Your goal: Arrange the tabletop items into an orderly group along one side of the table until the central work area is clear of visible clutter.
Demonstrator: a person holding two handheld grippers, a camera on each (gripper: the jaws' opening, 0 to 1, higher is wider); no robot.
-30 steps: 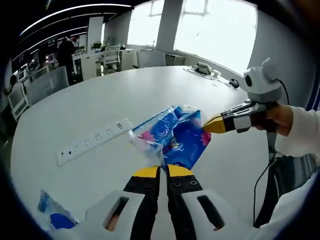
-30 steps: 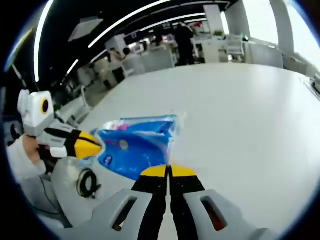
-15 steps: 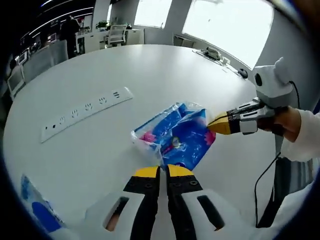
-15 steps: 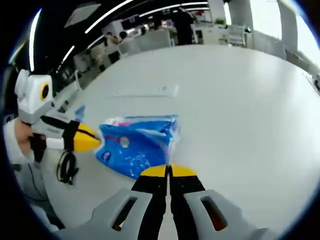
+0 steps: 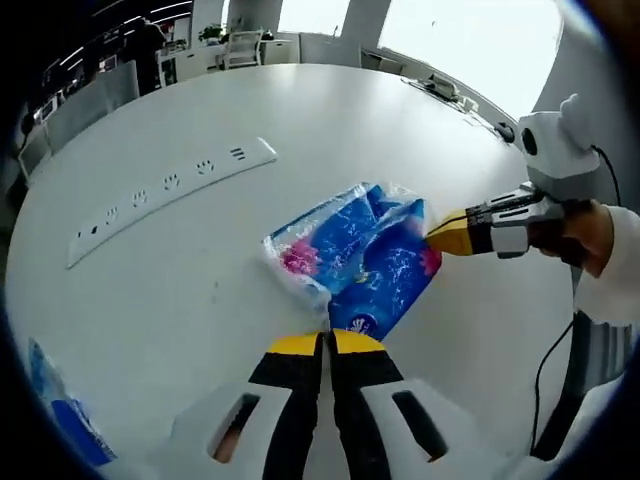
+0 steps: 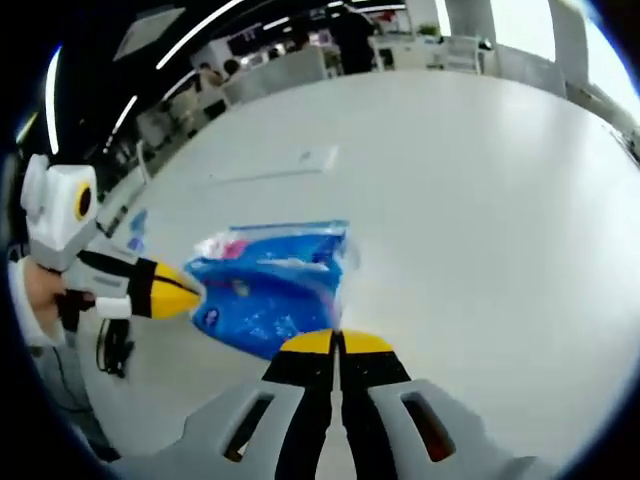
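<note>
- The blue plastic tissue pack (image 5: pixel 355 262) lay on the white round desk (image 5: pixel 180 270), between the two grippers, near the desk edge by the person.
- The left gripper (image 5: pixel 328 344) had its yellow-tipped fingers (image 5: pixel 293 345) pressed together at the pack's near corner; whether they pinched the wrapper could not be told.
- The right gripper (image 5: pixel 448 233) had its fingers closed too, tip touching the pack's side.
- A white power strip (image 5: pixel 170 200) lay beyond the pack, well apart.
- Another blue-and-white packet (image 5: pixel 62 428) sat at the desk edge.
</note>
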